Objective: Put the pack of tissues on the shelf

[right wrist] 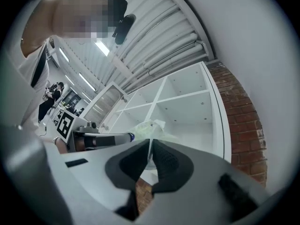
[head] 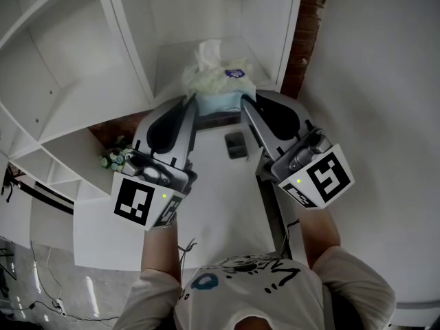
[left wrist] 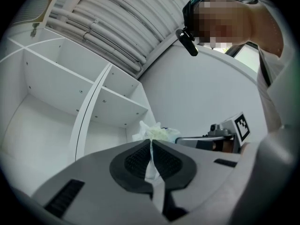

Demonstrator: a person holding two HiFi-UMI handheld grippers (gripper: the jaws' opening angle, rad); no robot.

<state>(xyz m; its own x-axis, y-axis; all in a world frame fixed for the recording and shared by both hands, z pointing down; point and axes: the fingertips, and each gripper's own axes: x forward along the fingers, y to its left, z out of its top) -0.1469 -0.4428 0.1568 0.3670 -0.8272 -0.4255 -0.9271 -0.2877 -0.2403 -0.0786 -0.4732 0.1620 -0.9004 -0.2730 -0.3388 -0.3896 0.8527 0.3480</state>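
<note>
Two grippers hold the pack of tissues (head: pixel 218 81) between them. The left gripper (head: pixel 193 100) is clenched on the thin wrapping at one end of the pack, and the right gripper (head: pixel 245 102) is clenched in the same way on the other end. In each gripper view we see only a narrow strip of film pressed between the dark pads, so both grips are on the wrapper and not on the body of the pack. The pack hangs just in front of an open compartment of the white shelf (head: pixel 130 43), with a loose tissue standing up from its top. We judge that the carrying step is nearly finished and the placing is not yet done. The next move asks us to bring both hands forward together, keep the pack level, lower it on the board, and only then let the jaws go. From the head view we cannot tell if the underside of the pack already touches the board, because the pack itself covers it. The print on the pack is too small to read, and a small dark thing (head: pixel 236 145) below the grippers stays unclear to us.
</note>
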